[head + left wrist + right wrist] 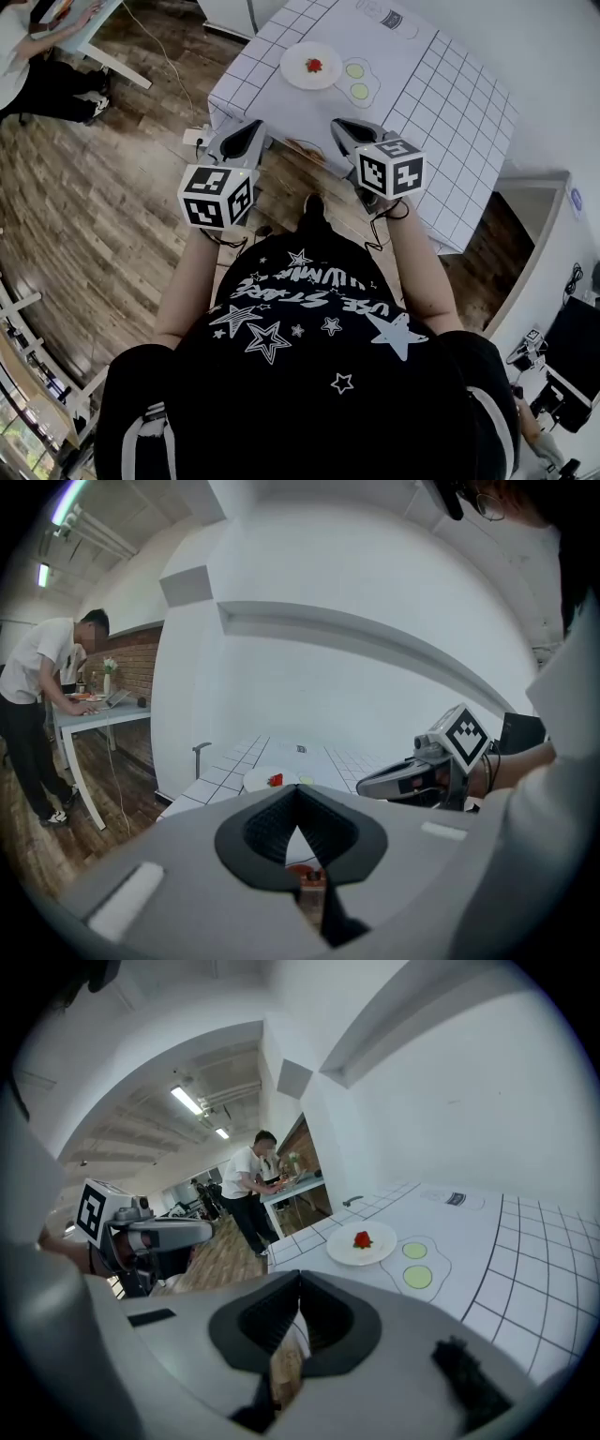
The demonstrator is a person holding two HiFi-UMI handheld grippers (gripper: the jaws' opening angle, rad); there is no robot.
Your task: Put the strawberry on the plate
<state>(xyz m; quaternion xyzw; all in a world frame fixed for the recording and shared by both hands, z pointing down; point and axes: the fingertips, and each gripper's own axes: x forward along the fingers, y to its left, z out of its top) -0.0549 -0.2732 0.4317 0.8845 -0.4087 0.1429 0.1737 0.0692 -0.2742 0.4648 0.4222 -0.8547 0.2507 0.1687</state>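
A white, grid-lined table [450, 103] bearing two green circles [359, 91] stood on a wood-plank floor [103, 197]; nearby, a person in a white shirt [42, 667] leaned over a second table [98, 714].

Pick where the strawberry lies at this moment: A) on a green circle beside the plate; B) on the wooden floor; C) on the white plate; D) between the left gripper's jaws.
C: the strawberry sits on the white plate on the table, while the left gripper and right gripper are shut and empty.
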